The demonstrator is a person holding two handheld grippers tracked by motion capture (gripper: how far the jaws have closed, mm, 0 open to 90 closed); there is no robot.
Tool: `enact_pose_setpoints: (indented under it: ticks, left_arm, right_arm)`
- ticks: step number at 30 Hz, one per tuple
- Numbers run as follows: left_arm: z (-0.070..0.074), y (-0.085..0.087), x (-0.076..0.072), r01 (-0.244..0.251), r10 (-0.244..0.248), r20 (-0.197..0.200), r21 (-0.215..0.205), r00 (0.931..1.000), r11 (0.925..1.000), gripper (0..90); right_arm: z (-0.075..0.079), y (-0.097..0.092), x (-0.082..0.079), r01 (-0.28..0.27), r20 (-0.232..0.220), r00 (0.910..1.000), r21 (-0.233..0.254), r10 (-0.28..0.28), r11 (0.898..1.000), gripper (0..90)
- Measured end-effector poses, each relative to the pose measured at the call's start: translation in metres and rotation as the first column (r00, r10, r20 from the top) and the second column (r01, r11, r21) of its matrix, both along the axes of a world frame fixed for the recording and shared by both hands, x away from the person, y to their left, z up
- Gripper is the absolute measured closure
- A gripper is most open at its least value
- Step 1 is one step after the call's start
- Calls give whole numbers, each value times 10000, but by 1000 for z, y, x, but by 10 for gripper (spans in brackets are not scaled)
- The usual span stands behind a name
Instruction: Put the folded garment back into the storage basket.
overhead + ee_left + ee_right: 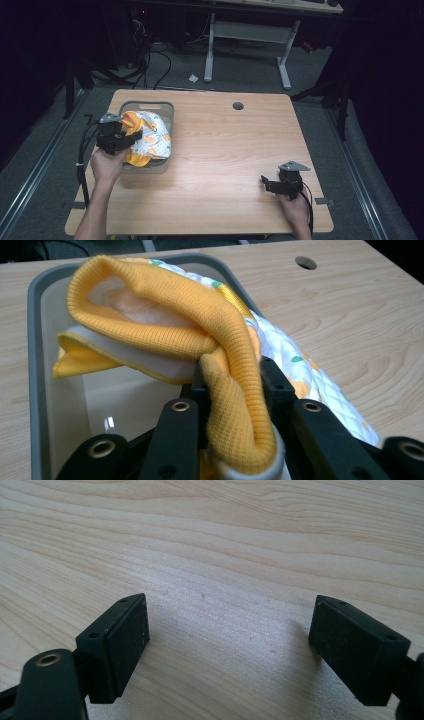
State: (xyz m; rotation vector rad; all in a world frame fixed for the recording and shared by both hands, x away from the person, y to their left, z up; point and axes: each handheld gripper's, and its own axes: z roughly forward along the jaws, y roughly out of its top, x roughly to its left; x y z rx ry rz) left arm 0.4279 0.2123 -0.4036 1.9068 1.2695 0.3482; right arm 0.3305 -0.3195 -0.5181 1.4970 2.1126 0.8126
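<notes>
My right gripper [267, 184] sits closest to me at about 4 o'clock on the tabletop [225, 150], jaws spread wide with nothing but bare wood between them. Further out at 10 o'clock, my left gripper [231, 390] has its jaws clamped on the orange ribbed cuff of the garment [165, 320], which is draped over the grey bin [150, 106].

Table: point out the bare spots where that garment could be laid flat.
The table is bare from the grey bin across to the right gripper, and along the far edge around the cable hole. The crowded spot is the bin, where the left gripper grips the orange-trimmed quilted garment.
</notes>
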Motion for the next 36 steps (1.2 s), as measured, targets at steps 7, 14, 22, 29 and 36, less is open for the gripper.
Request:
enact_pose_setpoints:
  ticks: [7,14,22,29,36]
  left_arm:
    - [-7,-2,6,-126,134,-133,620,9998,9980,733]
    - [-19,-7,15,-144,213,-476,1402,9986,9900,722]
    - [-29,-20,25,-97,258,-716,2167,9971,9762,712]
    - [-38,-24,33,-316,668,-1148,2849,9911,9580,658]
    - [-40,-21,37,-911,1311,-1257,2835,9834,9546,497]
  right_arm:
    - [0,0,0,-5,10,10000,-11,5,10000,164]
    - [0,0,0,6,2,10000,-2,-6,10000,164]
    - [0,0,0,-5,9,10000,-12,5,10000,164]
    - [0,0,0,6,0,10000,-5,-6,10000,164]
    - [0,0,0,-3,10,10000,-12,3,10000,164]
